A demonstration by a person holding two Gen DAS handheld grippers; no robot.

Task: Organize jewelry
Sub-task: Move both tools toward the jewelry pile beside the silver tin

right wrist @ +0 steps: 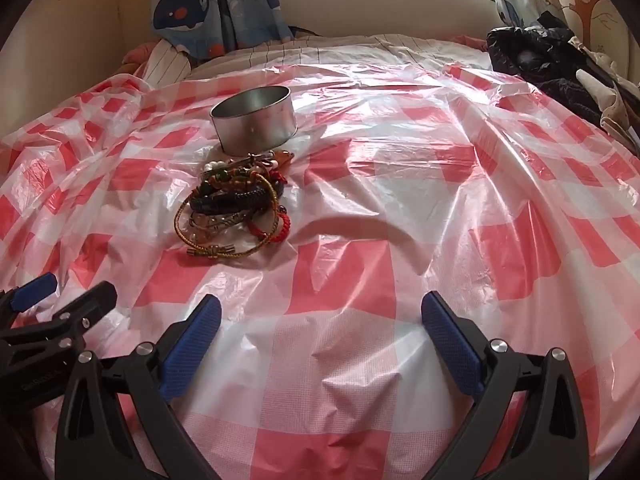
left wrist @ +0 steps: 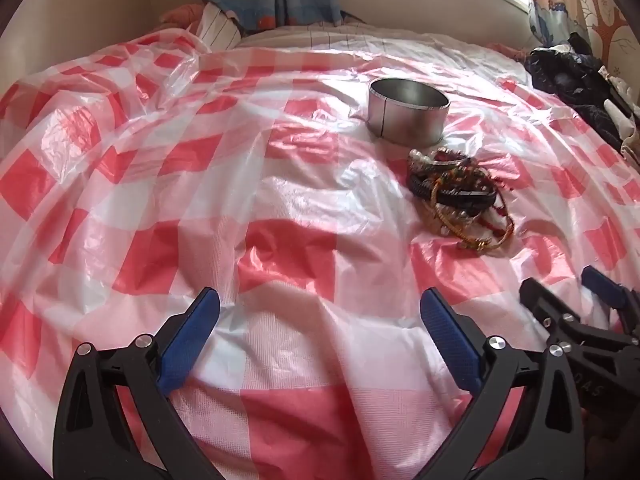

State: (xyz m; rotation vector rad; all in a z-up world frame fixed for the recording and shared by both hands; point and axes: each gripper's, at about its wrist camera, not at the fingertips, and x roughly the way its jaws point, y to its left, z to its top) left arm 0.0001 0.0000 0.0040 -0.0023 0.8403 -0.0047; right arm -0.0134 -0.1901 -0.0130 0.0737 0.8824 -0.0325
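Left tongs (left wrist: 320, 306): black arms, blue textured pads, spread wide apart, nothing between them; angled down over the bed.
Right tongs (right wrist: 321, 312): same build, likewise wide apart and empty. Both sets sit side by side, each visible at the edge of the other's view.
Red-and-white checked plastic sheet (left wrist: 280, 248): crinkled, glossy, covering the bed beneath both tongs.
Tangled heap of jewelry (right wrist: 236, 210): braided gold cord bracelet, red cords, dark woven bands, pale beads; lies on the sheet ahead of the tongs, between their two lines of sight.
Round shallow silver metal tin (right wrist: 255, 118): open-topped, upright, just beyond the heap, apparently touching its far edge.
Blue whale-print curtain (right wrist: 212, 8): hanging at the far wall.
Pile of dark clothing (right wrist: 552, 64): far right corner of the bed.
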